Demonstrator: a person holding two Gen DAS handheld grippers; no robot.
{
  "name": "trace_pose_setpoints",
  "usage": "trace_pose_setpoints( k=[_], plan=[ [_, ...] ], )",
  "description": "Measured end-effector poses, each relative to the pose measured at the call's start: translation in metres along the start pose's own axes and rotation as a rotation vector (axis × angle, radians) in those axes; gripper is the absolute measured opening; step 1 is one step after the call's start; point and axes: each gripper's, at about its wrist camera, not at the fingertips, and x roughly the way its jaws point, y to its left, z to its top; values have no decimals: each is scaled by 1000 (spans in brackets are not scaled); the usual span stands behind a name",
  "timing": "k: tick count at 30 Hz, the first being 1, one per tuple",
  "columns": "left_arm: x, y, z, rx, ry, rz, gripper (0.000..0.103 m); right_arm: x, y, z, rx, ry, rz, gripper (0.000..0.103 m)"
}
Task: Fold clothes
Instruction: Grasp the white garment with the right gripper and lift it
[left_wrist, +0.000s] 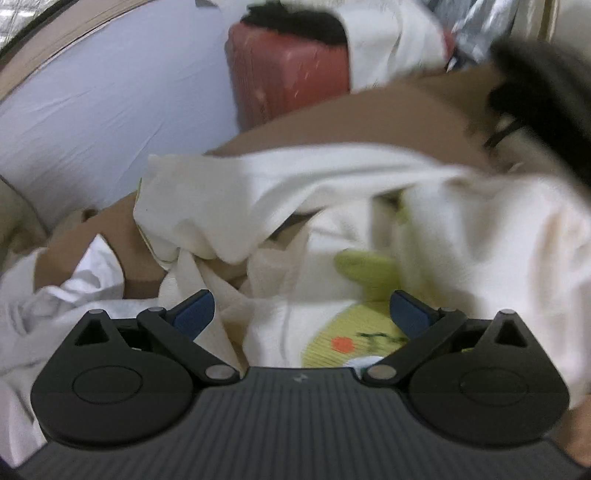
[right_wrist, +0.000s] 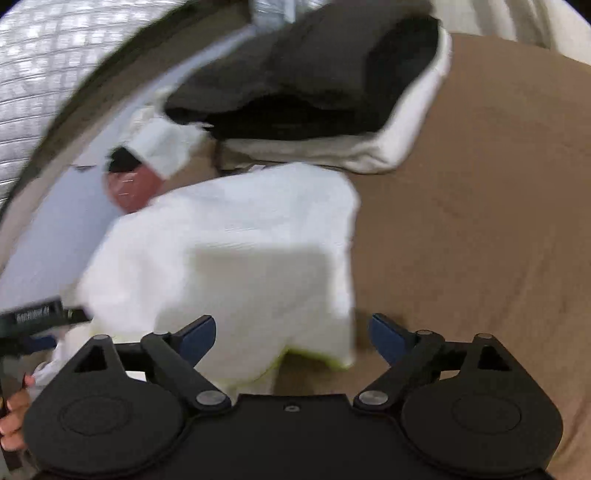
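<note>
Nearest to the left wrist camera is the left gripper (left_wrist: 301, 308), its two blue-padded fingers spread wide with nothing between them, hovering above a crumpled cream-white T-shirt with a yellow-green print and an orange dot (left_wrist: 343, 236). This shirt lies bunched on a brown bed cover (left_wrist: 354, 122), which is the working surface in both views. To the left of the shirt, at the edge of the cover, there is another rumpled white cloth (left_wrist: 55, 295). Behind it a pale lilac sheet (left_wrist: 110, 99) rises like a wall, and to the right of that stands a red hard-shell suitcase (left_wrist: 291, 81) with dark and white clothes on top. In the right wrist view, the right gripper (right_wrist: 293, 332) is also wide open and grips nothing; its fingers stand on either side of the near edge of the same white shirt (right_wrist: 240, 258), which looks here like a flat folded panel with a yellow-green hem. Only this view shows a stack of folded dark garments on a white one (right_wrist: 314, 92) further back on the cover, the quilted silver material (right_wrist: 48, 66) at the upper left, and, at the far left edge, the black body of the other tool and the fingers of a hand (right_wrist: 14, 417). Both pictures are blurred.
</note>
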Motion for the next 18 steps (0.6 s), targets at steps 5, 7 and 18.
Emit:
trace_pose_setpoints(
  k=[5, 7, 18],
  plan=[
    [38, 4, 4, -63, 71, 25, 103, 26, -15, 9, 62, -3, 50, 93],
    [51, 8, 7, -120, 121, -13, 103, 40, -19, 14, 70, -9, 57, 93],
    [49, -3, -29, -273, 373, -661, 98, 75, 19, -9, 28, 40, 311, 35]
  ],
)
